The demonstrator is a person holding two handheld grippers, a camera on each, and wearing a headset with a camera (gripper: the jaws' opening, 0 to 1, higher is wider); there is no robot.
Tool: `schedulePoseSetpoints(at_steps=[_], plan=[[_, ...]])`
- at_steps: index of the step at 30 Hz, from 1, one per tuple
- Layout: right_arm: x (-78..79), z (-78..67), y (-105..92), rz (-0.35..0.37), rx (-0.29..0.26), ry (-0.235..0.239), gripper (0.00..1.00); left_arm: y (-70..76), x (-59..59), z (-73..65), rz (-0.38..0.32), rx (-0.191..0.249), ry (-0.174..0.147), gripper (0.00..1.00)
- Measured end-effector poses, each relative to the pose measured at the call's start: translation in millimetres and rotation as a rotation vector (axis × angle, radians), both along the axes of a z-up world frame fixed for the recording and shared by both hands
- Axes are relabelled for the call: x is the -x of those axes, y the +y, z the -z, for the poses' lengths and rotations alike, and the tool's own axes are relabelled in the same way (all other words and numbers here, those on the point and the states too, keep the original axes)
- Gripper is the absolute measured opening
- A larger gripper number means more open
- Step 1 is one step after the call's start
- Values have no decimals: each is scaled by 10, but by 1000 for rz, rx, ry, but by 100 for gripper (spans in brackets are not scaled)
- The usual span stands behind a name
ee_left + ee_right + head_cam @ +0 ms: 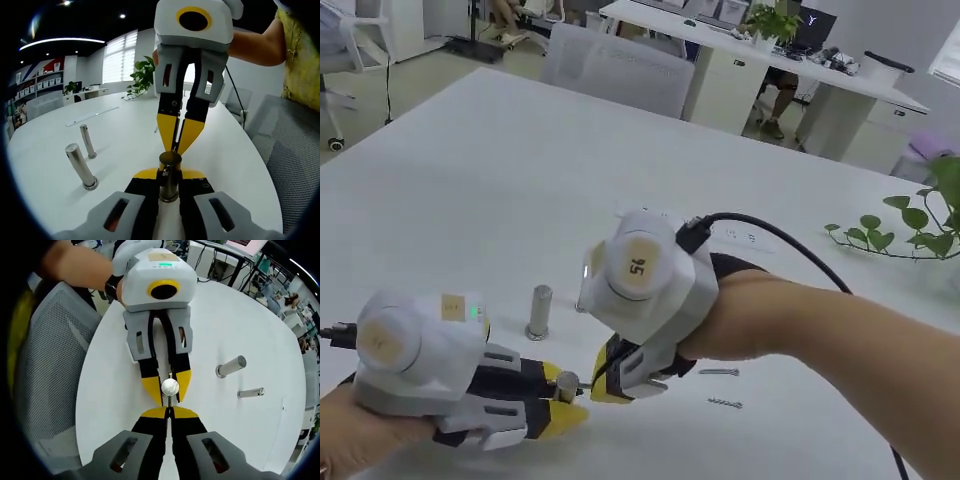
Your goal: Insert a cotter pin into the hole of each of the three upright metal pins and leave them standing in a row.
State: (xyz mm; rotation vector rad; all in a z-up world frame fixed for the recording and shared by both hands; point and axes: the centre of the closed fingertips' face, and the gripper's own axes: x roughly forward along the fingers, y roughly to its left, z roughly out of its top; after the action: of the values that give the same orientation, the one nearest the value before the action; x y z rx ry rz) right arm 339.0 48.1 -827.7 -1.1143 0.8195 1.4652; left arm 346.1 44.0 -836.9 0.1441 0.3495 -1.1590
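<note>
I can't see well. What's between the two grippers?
A metal pin stands there, clamped upright in the left gripper. The right gripper holds a thin cotter pin at its top. Both gripper views show it.

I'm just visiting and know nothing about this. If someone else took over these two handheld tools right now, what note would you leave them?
Left gripper: shut on a metal pin, held upright.
Right gripper: shut on a thin cotter pin, its tip at that pin's head. I can't tell whether it is in the hole.
Two more metal pins stand nearby, with no cotter visible in either.
Two spare cotter pins lie on the table.
Left: finish this pin, then the other two.
</note>
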Motion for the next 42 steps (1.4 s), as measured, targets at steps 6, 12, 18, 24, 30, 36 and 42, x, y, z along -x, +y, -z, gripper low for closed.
schedulePoseSetpoints(at_steps=[6,12,18,24,30,36,42], plan=[[12,0,20,-3,-1,1,2,-20,9,6,7,-5,-1,12],[28,-2,45,-10,-2,-2,2,-26,19,10,10,-6,-1,12],[39,-12,79,-18,-11,1,2,-31,24,9,14,-6,-1,12],[45,-19,99,-26,-17,1,2,-50,34,-2,16,-3,2,12],[47,-15,103,-22,-14,5,3,-56,37,-11,16,-1,4,12],[59,-13,106,4,-15,25,5,-52,30,-11,16,0,4,12],[69,-16,119,17,-22,34,8,-46,23,-5,16,3,6,12]])
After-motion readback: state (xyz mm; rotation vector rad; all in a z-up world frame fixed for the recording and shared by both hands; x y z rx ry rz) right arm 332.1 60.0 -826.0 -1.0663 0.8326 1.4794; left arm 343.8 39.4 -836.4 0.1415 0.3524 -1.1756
